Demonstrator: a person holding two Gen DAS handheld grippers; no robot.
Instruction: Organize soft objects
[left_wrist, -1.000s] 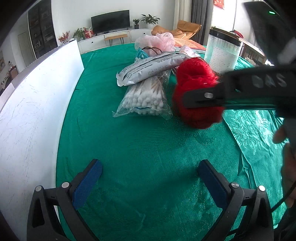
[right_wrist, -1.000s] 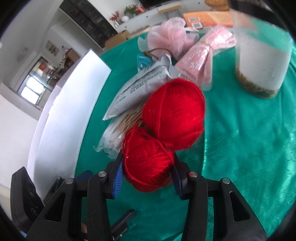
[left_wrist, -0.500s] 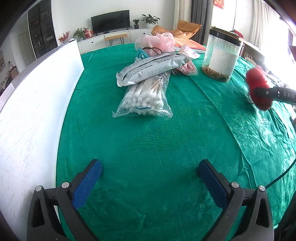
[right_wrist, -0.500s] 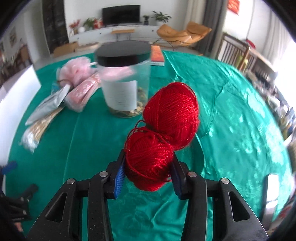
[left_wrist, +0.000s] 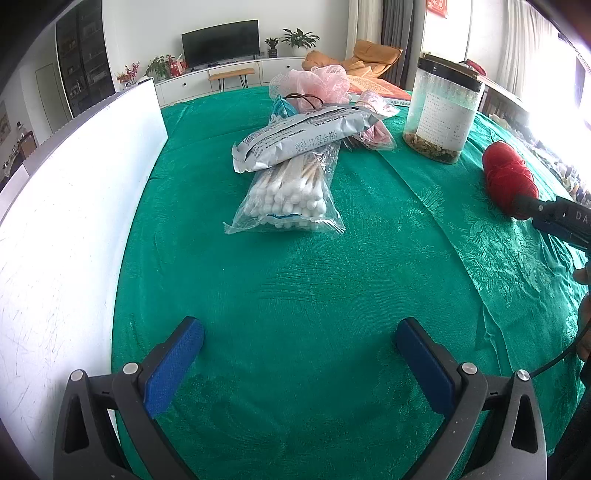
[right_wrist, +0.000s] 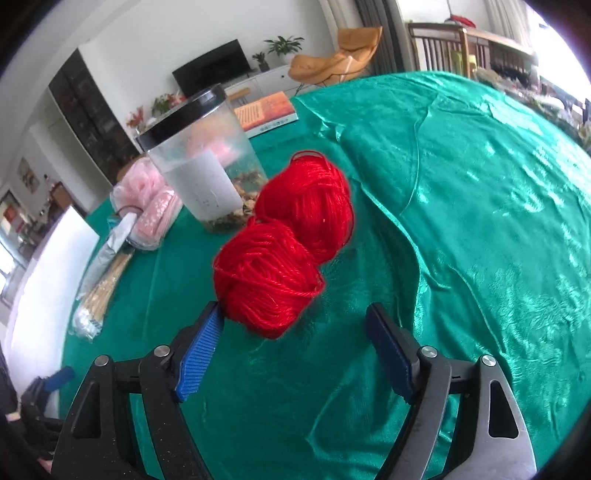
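Observation:
A red yarn skein (right_wrist: 284, 243) of two joined balls lies on the green tablecloth (right_wrist: 480, 221) just ahead of my right gripper (right_wrist: 295, 332). That gripper is open; the near ball touches its left pad, the right pad stands apart. The yarn also shows in the left wrist view (left_wrist: 508, 181) at the right, with the right gripper's finger beside it. My left gripper (left_wrist: 299, 343) is open and empty, low over the cloth. Ahead of it lie a cotton swab bag (left_wrist: 288, 192), a silver pouch (left_wrist: 303, 136) on top, pink packets (left_wrist: 373, 122) and a pink mesh puff (left_wrist: 314, 85).
A clear jar with a black lid (left_wrist: 441, 110) stands at the right back, next to the yarn in the right wrist view (right_wrist: 201, 170). A white board (left_wrist: 74, 206) runs along the table's left side. An orange book (right_wrist: 266, 110) lies behind the jar.
My right gripper carried the yarn from beside the swab bag rightward past the jar, lowered it to the cloth and opened its jaws. The left gripper has not moved.

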